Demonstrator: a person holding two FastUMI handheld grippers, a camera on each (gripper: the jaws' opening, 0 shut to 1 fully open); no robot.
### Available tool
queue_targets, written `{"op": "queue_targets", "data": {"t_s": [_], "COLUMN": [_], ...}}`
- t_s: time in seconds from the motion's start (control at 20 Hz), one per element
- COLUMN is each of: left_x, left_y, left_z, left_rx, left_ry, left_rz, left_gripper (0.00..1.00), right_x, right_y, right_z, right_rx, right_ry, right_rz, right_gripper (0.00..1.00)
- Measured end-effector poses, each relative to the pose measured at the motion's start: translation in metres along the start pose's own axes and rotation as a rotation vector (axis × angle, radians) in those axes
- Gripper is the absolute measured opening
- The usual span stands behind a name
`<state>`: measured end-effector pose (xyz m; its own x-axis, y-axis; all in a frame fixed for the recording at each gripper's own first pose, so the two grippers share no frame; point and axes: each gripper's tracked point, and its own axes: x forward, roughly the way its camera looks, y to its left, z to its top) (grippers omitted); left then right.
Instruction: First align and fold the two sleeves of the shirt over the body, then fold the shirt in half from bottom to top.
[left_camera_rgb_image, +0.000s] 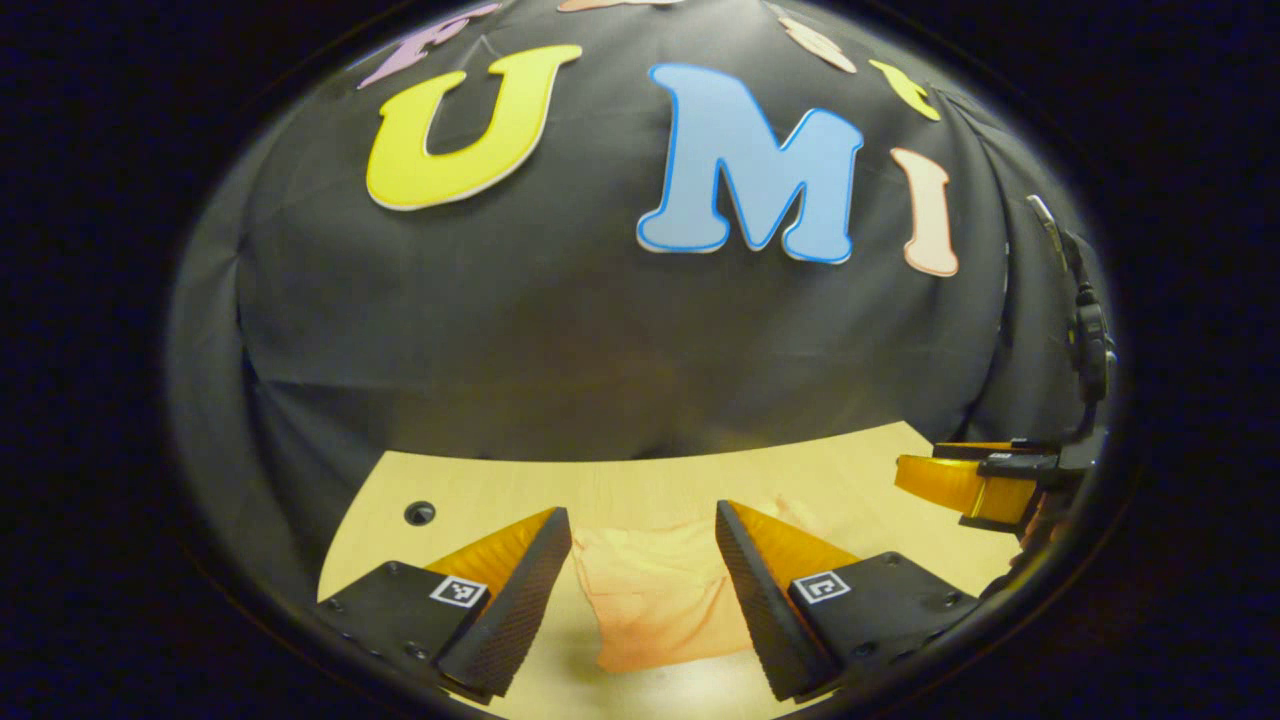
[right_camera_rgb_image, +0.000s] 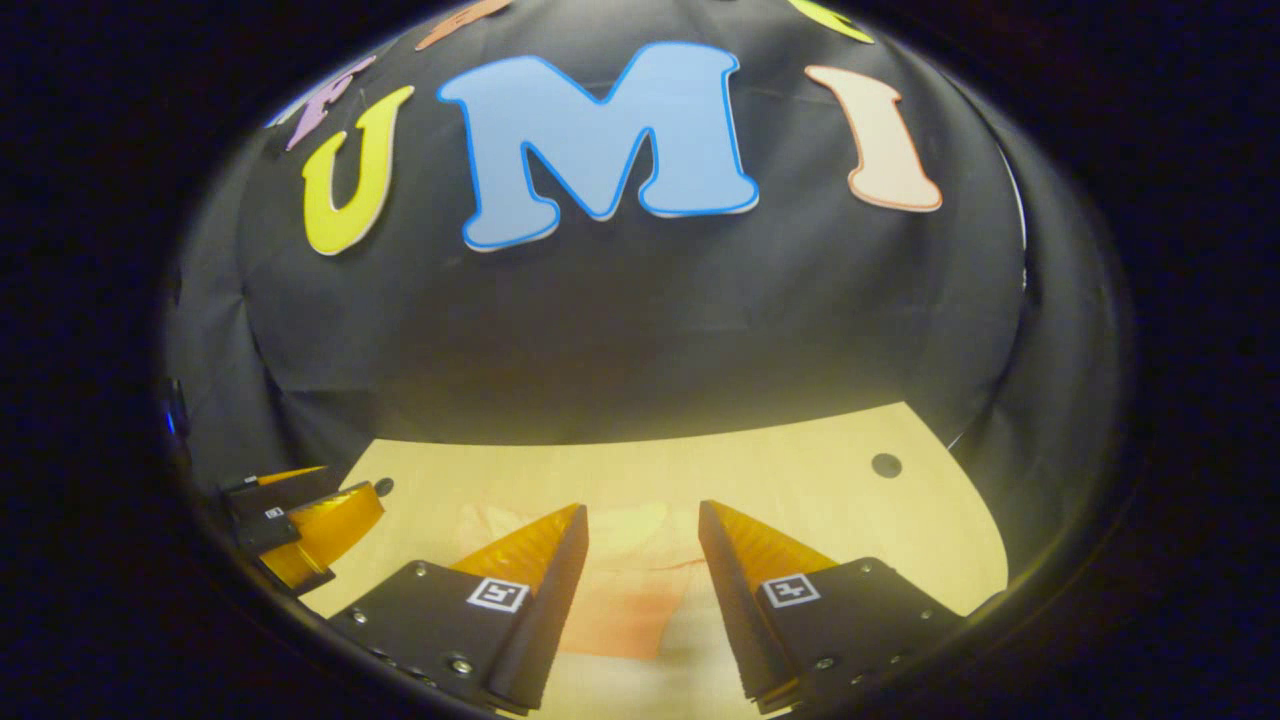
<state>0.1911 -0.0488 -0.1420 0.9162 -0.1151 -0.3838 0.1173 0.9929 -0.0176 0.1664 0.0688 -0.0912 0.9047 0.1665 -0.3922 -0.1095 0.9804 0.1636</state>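
I am hovering the left gripper (left_camera_rgb_image: 643, 580) and right gripper (right_camera_rgb_image: 643, 580), jaws spread and holding nothing, above the peach shirt (left_camera_rgb_image: 655, 600) lying on the wooden surface (left_camera_rgb_image: 640, 485), seemingly about to grasp a sleeve for folding.

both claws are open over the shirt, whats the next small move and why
Probably lower the left claw onto the shirt and pinch an edge. Its fingers stand apart with peach fabric lying loose between them on the table. The right claw is open over the shirt too, gripping nothing, so no fold can start yet.
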Motion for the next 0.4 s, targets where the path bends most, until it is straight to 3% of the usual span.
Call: {"op": "queue_targets", "data": {"t_s": [0.4], "left_x": [-0.137], "left_y": [-0.059], "left_z": [0.05], "left_rx": [0.049], "left_ry": [-0.163], "left_rz": [-0.049], "left_gripper": [0.95], "right_x": [-0.137], "right_y": [0.008], "right_z": [0.016], "right_rx": [0.007], "right_ry": [-0.175], "right_rz": [0.018], "right_gripper": [0.7]}}
